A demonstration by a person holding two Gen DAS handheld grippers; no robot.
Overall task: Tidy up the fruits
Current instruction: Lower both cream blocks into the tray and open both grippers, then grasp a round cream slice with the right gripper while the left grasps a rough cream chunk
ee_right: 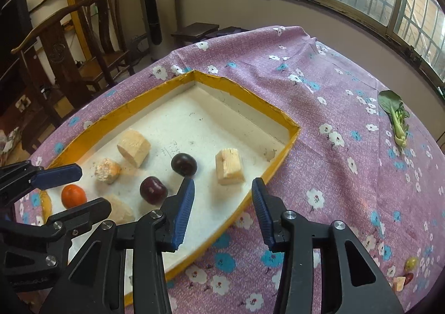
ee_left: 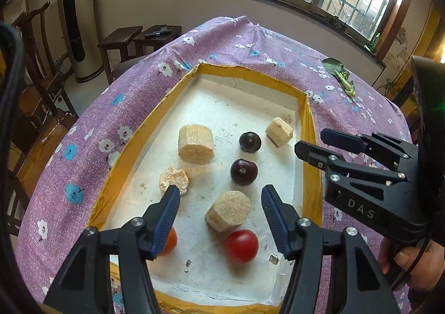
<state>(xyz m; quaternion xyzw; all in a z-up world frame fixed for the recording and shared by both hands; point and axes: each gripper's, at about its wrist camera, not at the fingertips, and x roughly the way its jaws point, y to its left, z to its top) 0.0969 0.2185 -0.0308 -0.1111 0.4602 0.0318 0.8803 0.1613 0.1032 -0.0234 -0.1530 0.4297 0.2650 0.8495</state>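
On the desk [ee_right: 347, 163] a yellow-rimmed tray [ee_left: 311, 130] holds pale chunks, two dark cherries [ee_left: 242, 171] and a red tomato [ee_left: 241, 245]; left claw [ee_left: 219, 211] gapes wide above them, right claw [ee_right: 222, 200] wide over the tray edge, both empty

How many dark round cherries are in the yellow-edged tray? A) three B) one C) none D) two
D: two dark cherries lie side by side near the middle of the tray, with pale cut chunks around them.
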